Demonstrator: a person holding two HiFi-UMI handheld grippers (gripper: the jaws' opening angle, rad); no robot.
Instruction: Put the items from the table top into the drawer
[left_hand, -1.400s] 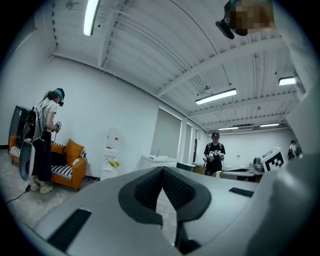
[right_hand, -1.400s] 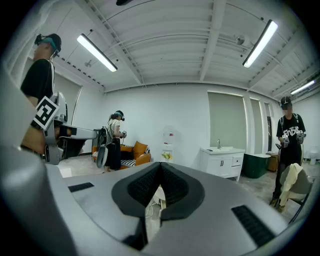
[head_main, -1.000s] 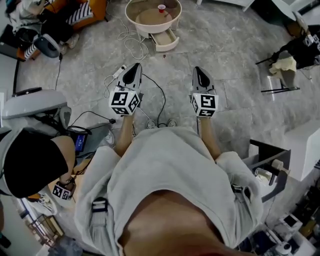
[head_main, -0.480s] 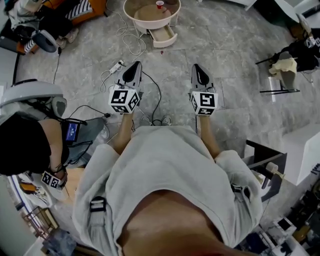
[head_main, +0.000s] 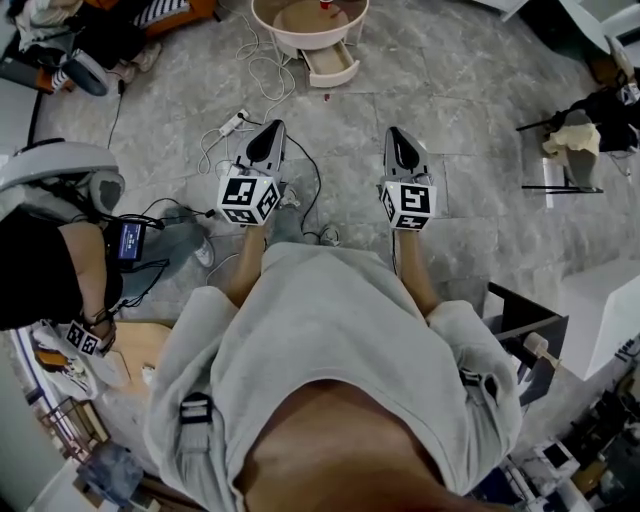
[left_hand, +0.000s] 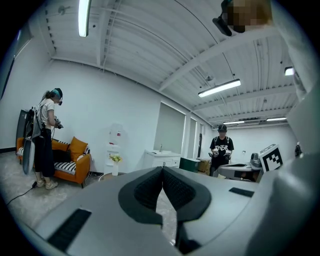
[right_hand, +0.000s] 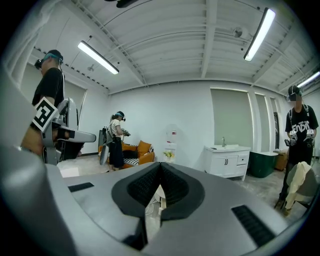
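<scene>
While the drawer (head_main: 332, 68) gapes, left tool (head_main: 268, 131) is closed; right tool (head_main: 397, 136) too.

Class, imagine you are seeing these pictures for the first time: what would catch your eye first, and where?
Two grippers with marker cubes, the left gripper and right gripper, held side by side mid-frame, both shut and empty. Ahead, at the top of the head view, a round table with its drawer pulled open.

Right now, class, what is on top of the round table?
One red cup stands on the round table; the tabletop's far side lies outside the picture, unseen.
</scene>
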